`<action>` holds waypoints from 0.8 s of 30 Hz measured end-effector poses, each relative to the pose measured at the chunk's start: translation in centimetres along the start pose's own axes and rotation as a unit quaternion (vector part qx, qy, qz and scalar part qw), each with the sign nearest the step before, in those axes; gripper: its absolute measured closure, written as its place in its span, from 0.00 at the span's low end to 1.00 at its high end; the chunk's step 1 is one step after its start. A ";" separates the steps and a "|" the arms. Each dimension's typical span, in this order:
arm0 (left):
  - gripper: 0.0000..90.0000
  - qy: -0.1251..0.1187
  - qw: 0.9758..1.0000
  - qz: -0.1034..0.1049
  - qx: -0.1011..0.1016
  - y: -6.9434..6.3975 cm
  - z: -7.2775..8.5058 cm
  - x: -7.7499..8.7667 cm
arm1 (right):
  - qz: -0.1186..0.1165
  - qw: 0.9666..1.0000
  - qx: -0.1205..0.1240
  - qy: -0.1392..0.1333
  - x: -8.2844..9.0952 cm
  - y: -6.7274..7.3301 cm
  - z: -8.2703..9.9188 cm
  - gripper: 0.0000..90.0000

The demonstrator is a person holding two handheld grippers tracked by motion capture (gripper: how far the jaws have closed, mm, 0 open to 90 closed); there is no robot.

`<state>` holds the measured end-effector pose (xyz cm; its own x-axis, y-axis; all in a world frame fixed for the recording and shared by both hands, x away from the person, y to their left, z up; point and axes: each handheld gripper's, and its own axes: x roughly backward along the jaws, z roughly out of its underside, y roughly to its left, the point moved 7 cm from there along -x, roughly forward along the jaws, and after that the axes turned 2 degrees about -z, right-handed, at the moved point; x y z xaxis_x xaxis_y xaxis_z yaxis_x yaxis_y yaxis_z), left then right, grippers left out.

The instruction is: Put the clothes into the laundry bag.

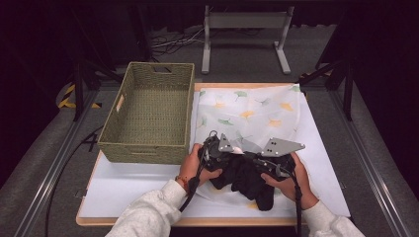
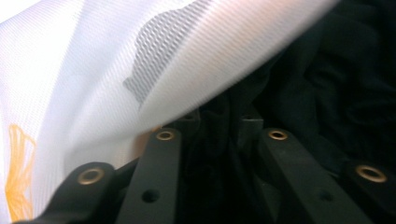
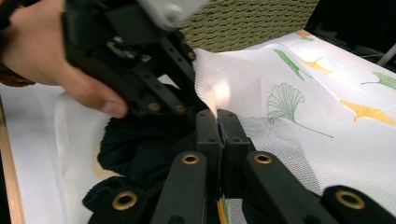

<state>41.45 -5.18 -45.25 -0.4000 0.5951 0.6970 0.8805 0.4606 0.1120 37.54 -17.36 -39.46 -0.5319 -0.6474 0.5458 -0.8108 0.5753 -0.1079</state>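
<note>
The black garment (image 1: 245,178) is lying bunched at the near edge of the table, half inside the white mesh bag (image 1: 252,116) with the ginkgo-leaf print. The right gripper (image 3: 217,116) is pinching the bag's rim with its jaws pressed together, lifting it, probably to keep the mouth open. The left gripper (image 1: 213,148) is sitting against the garment, jaws slightly parted around dark folds; a firm grip I cannot tell. The woven basket (image 1: 150,111) is waiting just left.

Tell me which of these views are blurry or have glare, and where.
High view: sharp, table lit, dark surroundings. Left gripper view: the mesh bag is soft and out of focus right at the lens, the black garment nearly lost in shadow. Right gripper view: a bright glare spot on the mesh above the right gripper; leaf print crisp.
</note>
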 end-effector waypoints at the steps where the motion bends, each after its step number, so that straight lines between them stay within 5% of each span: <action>1: 0.84 -0.003 1.000 0.002 0.003 -0.1 0.2 0.2 | 0.000 1.000 -0.001 0.000 0.0 0.0 0.0 0.99; 7: 0.73 -0.031 0.999 0.016 0.006 -0.6 0.7 1.6 | 0.000 1.000 0.001 0.004 -0.1 0.0 0.2 0.99; 14: 0.55 -0.080 0.996 0.024 -0.003 -1.5 0.5 5.3 | 0.001 1.000 0.000 0.006 -0.1 0.0 0.3 0.99; 18: 0.55 -0.068 0.996 0.045 -0.023 -2.9 0.8 5.7 | 0.001 1.000 0.001 0.006 -0.1 0.0 0.3 0.99; 24: 0.52 -0.028 0.997 0.058 -0.043 -4.4 1.3 3.7 | 0.000 1.000 0.000 0.006 -0.1 0.1 0.2 0.99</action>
<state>35.76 -4.22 -44.09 -0.3050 0.6786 0.6682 0.9395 0.3295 0.0942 37.44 -17.35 -39.71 -0.5281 -0.6416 0.5562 -0.8115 0.5743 -0.1079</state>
